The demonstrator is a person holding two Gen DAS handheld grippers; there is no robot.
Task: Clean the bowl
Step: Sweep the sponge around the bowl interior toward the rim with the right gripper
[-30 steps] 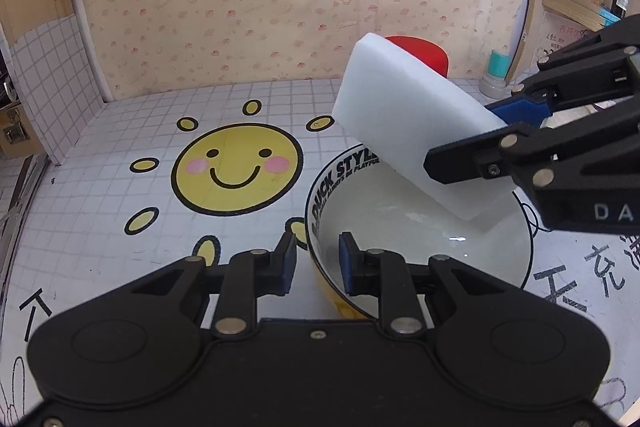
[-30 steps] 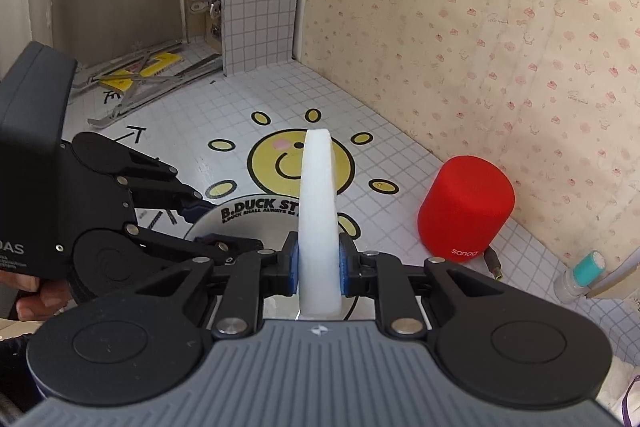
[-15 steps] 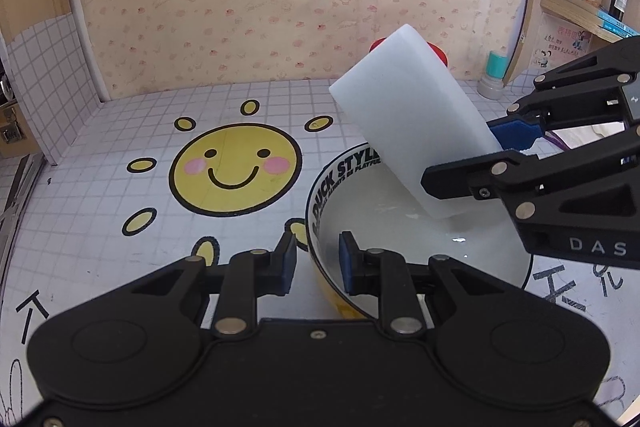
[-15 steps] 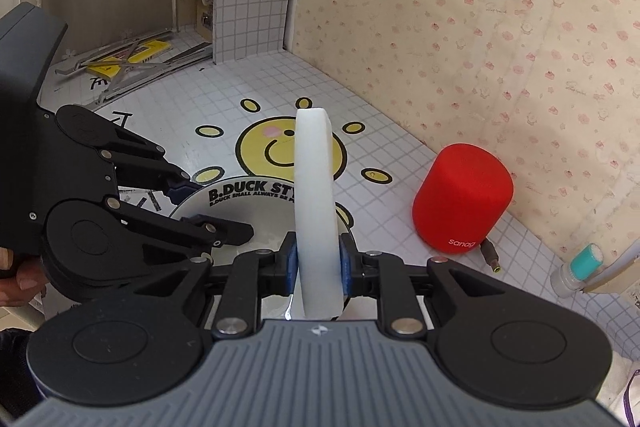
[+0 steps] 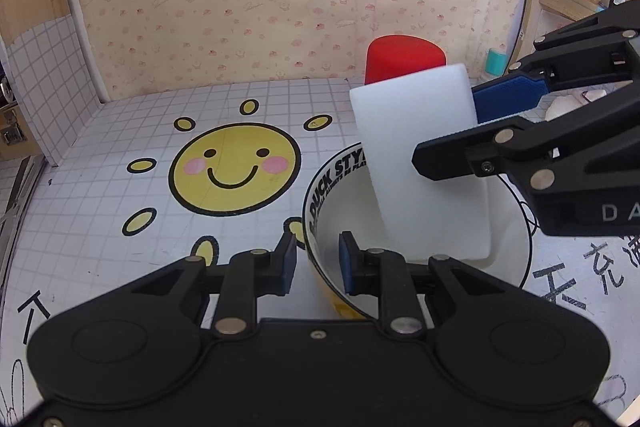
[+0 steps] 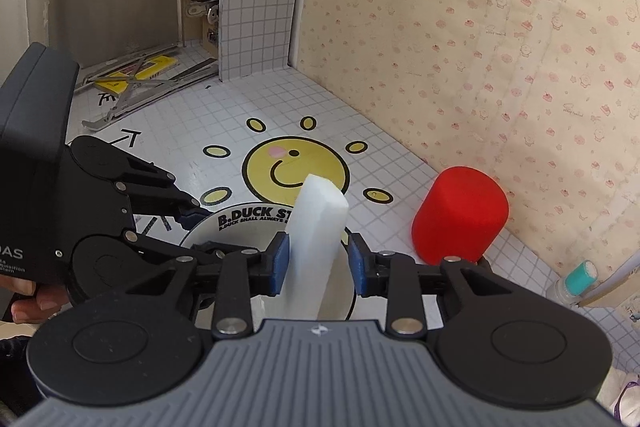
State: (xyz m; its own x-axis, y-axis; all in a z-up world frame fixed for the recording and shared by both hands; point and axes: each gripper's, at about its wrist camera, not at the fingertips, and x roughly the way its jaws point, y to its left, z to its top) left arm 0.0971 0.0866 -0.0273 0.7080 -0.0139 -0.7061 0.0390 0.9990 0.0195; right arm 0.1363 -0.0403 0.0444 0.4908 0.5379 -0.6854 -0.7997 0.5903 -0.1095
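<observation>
A white bowl (image 5: pixel 508 227) with black lettering on its rim stands on the sun-face mat (image 5: pixel 234 167). My left gripper (image 5: pixel 318 263) is shut on the bowl's near rim, one pad inside and one outside. A white sponge block (image 5: pixel 420 147) stands tilted inside the bowl. In the right wrist view the sponge (image 6: pixel 316 235) sits between the pads of my right gripper (image 6: pixel 318 263). Those jaws are opening, and a gap shows beside the right pad. The left gripper (image 6: pixel 200 227) shows at the bowl's (image 6: pixel 240 223) left edge, held by a hand.
A red cylinder (image 6: pixel 460 215) stands just right of the bowl near the patterned wall. A small bottle with a teal cap (image 6: pixel 576 277) is further right. Metal tools (image 6: pixel 132 87) lie on the floor at the far left by a wooden shelf.
The right gripper's jaws have parted from the sponge. The sponge has dropped lower into the bowl and now leans. The left gripper has kept still on the rim.
</observation>
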